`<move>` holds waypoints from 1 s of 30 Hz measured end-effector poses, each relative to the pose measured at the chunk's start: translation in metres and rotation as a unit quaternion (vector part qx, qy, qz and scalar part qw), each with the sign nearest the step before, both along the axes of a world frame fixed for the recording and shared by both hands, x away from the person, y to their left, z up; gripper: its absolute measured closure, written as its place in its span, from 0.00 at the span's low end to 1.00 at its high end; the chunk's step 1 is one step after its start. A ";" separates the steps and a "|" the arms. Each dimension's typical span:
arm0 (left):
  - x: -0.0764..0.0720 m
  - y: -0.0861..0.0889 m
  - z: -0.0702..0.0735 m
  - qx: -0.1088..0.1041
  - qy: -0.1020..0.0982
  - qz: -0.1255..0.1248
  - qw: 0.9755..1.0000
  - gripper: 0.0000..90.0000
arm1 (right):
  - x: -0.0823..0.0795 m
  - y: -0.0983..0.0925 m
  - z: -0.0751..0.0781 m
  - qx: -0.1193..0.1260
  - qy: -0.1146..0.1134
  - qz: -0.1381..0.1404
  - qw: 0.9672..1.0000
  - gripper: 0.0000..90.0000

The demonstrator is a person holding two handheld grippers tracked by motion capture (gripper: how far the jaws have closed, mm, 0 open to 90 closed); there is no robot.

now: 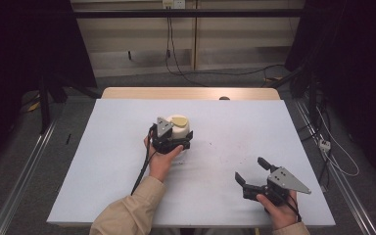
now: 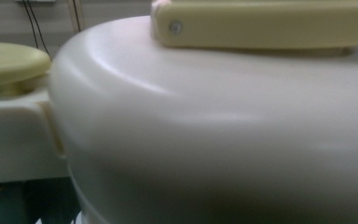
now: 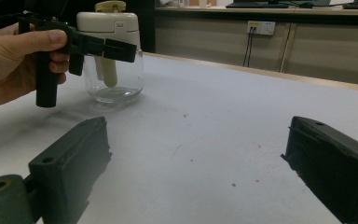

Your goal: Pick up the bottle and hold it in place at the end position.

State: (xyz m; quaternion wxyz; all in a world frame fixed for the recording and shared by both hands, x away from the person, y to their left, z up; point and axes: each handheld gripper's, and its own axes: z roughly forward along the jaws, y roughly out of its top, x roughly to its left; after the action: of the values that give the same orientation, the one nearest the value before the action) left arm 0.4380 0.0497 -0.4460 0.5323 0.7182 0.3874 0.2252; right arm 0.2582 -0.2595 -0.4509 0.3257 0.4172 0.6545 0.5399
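Note:
A glass jar [image 1: 180, 128] with a cream lid and a pale yellow knob stands near the middle of the white table [image 1: 93, 166]. My left gripper [image 1: 177, 140] is up against the jar at lid height. One of its black fingers [image 3: 116, 49] runs along the near side of the lid [image 3: 107, 23]. Seen from the left gripper view, the lid [image 2: 214, 130] is very close, with the knob [image 2: 9, 60] at the left. That gripper's jaws are hidden there. My right gripper [image 1: 250, 170] rests at the front right, open with nothing between its jaws [image 3: 196, 154].
The glass body [image 3: 114, 79] holds a pale tube inside. A bare wooden strip [image 1: 191, 93] edges the table's far side. A black cable [image 1: 142, 169] trails from the left gripper toward the front edge. Small specks [image 3: 235, 184] dot the sheet.

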 end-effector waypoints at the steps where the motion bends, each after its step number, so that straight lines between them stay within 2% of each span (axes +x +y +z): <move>1: 0.000 -0.001 0.000 0.003 0.001 0.001 1.000 0.06 | 0.000 0.000 0.000 0.000 0.000 0.000 1.000 0.06; 13: 0.004 -0.011 0.008 0.004 -0.006 -0.007 1.000 0.06 | 0.000 0.000 0.000 0.002 0.000 0.000 1.000 0.06; 23: 0.008 -0.013 0.003 0.007 0.001 -0.004 1.000 0.06 | 0.000 0.000 0.000 0.002 -0.001 0.002 1.000 0.06; 30: 0.010 -0.019 0.007 0.007 0.002 -0.009 1.000 0.06 | -0.001 -0.001 0.001 0.003 -0.002 0.001 1.000 0.06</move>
State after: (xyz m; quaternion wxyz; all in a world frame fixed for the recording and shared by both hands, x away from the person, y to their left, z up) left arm 0.4478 0.0305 -0.4391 0.5283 0.7258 0.3807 0.2217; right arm 0.2574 -0.2601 -0.4502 0.3254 0.4166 0.6528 0.5426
